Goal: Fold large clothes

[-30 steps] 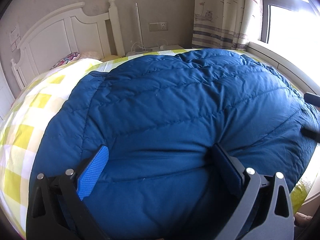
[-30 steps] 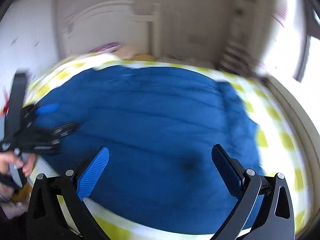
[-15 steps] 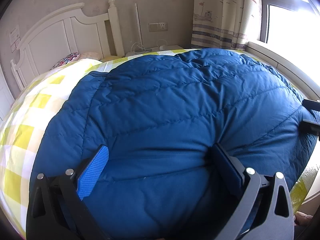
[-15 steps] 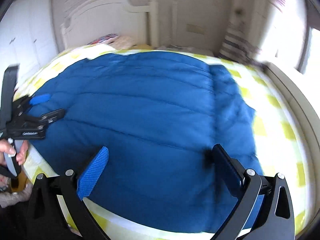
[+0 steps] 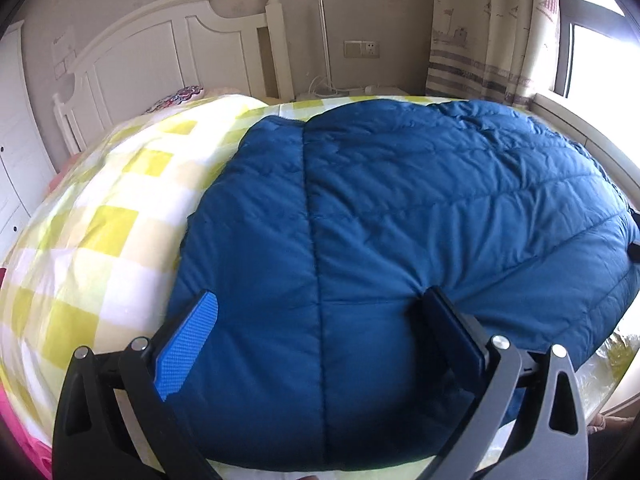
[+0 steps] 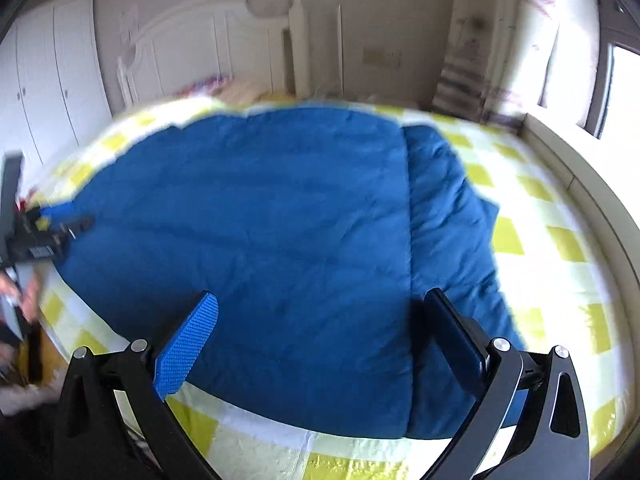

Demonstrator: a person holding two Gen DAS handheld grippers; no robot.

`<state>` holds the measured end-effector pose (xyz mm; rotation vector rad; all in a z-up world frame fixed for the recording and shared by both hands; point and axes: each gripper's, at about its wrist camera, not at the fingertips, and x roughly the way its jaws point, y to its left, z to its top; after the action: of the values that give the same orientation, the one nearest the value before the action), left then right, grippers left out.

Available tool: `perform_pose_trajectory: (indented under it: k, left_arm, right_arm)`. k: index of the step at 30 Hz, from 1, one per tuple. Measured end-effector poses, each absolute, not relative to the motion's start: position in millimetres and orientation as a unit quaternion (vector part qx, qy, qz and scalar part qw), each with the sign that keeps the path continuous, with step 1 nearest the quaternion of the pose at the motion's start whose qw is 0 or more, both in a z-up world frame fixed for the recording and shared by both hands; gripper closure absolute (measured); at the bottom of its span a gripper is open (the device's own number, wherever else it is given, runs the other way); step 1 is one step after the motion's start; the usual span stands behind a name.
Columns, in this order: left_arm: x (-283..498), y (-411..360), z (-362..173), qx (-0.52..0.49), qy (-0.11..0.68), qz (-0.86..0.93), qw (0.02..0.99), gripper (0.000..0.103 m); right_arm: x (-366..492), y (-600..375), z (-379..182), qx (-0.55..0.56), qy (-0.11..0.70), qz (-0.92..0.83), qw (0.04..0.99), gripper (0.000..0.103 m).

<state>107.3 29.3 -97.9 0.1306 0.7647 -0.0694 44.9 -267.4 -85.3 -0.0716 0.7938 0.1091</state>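
Observation:
A large blue quilted down coat (image 5: 400, 220) lies spread flat on the bed and fills most of both views (image 6: 260, 220). My left gripper (image 5: 320, 320) is open and empty, low over the coat's near left part. My right gripper (image 6: 320, 320) is open and empty, above the coat's near edge, close to a long seam (image 6: 406, 240) beside a narrower blue panel. The left gripper also shows in the right wrist view (image 6: 60, 228) at the coat's left edge, held in a hand. The view is too blurred to show any contact.
The bed has a yellow-and-white checked sheet (image 5: 100, 220) and a white headboard (image 5: 160, 48) at the far end. A window ledge (image 6: 580, 168) and curtain (image 5: 480, 32) run along the right. White wardrobe doors (image 6: 52, 80) stand at the left.
My left gripper has shifted left, so more checked sheet shows at its left. My right gripper has moved right and back, bringing the coat's right panel and near edge into view.

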Motion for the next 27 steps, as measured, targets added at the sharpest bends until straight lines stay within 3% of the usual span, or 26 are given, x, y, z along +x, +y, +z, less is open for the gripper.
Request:
perform_pose_trajectory:
  k: [6, 13, 22, 27]
  left_arm:
    - [108.0, 36.0, -101.1, 0.053, 0.375, -0.035, 0.925, 0.002]
    - [108.4, 26.4, -105.6, 0.064, 0.367, -0.015, 0.928, 0.002]
    - [110.7, 31.7, -106.7, 0.049, 0.374, -0.031, 0.926, 0.002]
    - [108.4, 31.5, -108.5, 0.045, 0.371, -0.034, 0.927, 0.002]
  right_arm:
    - [10.8, -318.7, -73.4, -0.001, 0.397, 0.002, 0.918, 0.005]
    - [-37.2, -366.7, -93.5, 0.198, 0.404, 0.058, 0.891, 0.005]
    - [43.1, -338.2, -104.8, 0.249, 0.399, 0.044, 0.881, 0.004]
    - [77.5, -339.6, -109.2, 0.315, 0.356, 0.043, 0.878, 0.004]
